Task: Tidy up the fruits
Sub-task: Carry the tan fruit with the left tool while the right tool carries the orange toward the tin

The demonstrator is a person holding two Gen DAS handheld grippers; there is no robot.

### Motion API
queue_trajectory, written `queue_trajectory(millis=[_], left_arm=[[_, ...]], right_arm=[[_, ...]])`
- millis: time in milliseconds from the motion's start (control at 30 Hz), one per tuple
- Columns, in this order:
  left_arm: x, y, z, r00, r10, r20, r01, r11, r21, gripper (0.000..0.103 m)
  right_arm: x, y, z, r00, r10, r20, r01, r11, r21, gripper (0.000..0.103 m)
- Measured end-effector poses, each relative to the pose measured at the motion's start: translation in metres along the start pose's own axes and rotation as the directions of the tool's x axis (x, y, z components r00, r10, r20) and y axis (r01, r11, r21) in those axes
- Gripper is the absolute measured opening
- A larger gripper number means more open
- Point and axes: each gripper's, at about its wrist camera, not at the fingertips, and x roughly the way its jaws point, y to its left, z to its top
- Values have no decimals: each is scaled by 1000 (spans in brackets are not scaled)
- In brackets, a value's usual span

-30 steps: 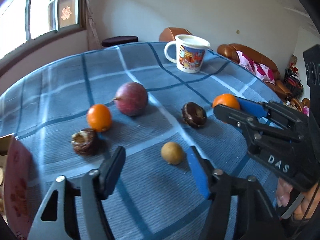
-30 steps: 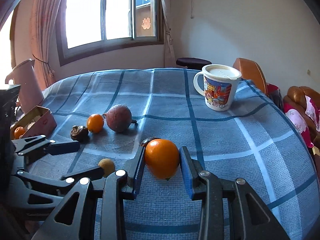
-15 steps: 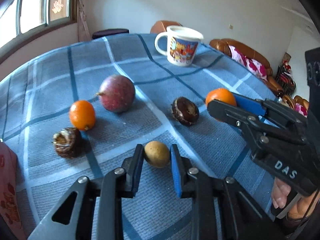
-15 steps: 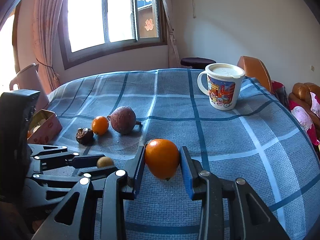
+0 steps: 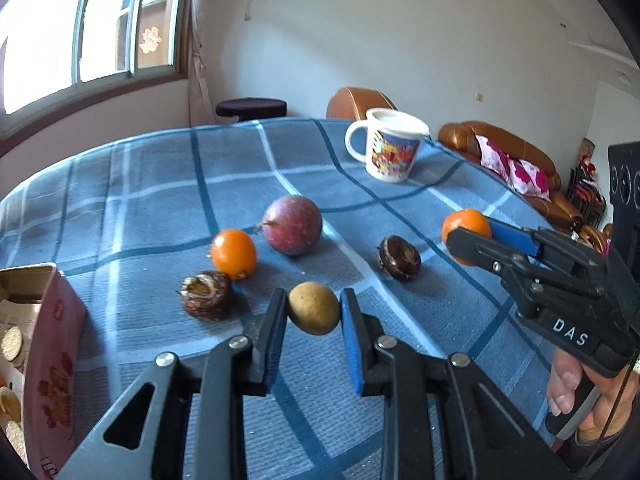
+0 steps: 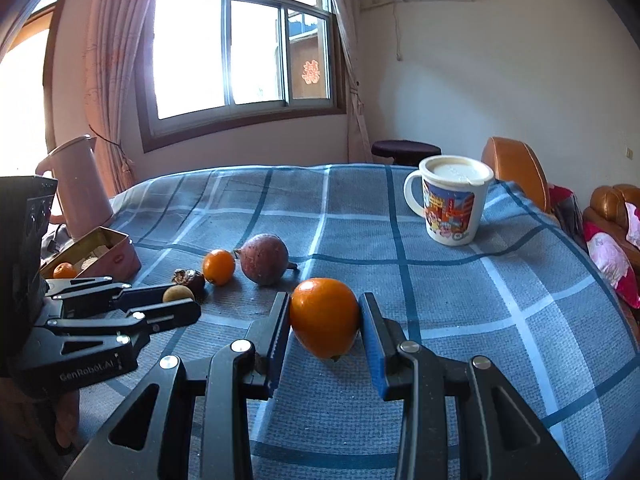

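My left gripper is shut on a small tan round fruit and holds it a little above the blue checked tablecloth. My right gripper is shut on an orange; in the left wrist view that orange shows at the right between the same jaws. On the cloth lie a second orange, a purple-red round fruit and two dark brown fruits. A pink tin box with an orange inside stands at the left.
A white cartoon mug with a lid stands at the far right of the table. A pink kettle is behind the tin box. A brown sofa and a dark stool lie beyond the table's edge.
The left gripper moved onto the tan fruit, shut on it and lifted it slightly off the cloth. The right gripper kept its hold on the orange with little movement.
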Motion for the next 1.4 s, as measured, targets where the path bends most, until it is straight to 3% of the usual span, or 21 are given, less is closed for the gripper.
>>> queue_trajectory(millis=[533,1400], left_arm=[[-35,13,-8,983,99,152,-101,995,3,28],[-64,14,-17,951,150,269,-160,987,14,28]], right_arm=[[-14,6,-1,997,4,77,-2,1000,-30,36],[-35,9,-4,980,29,199,-15,997,-69,36]])
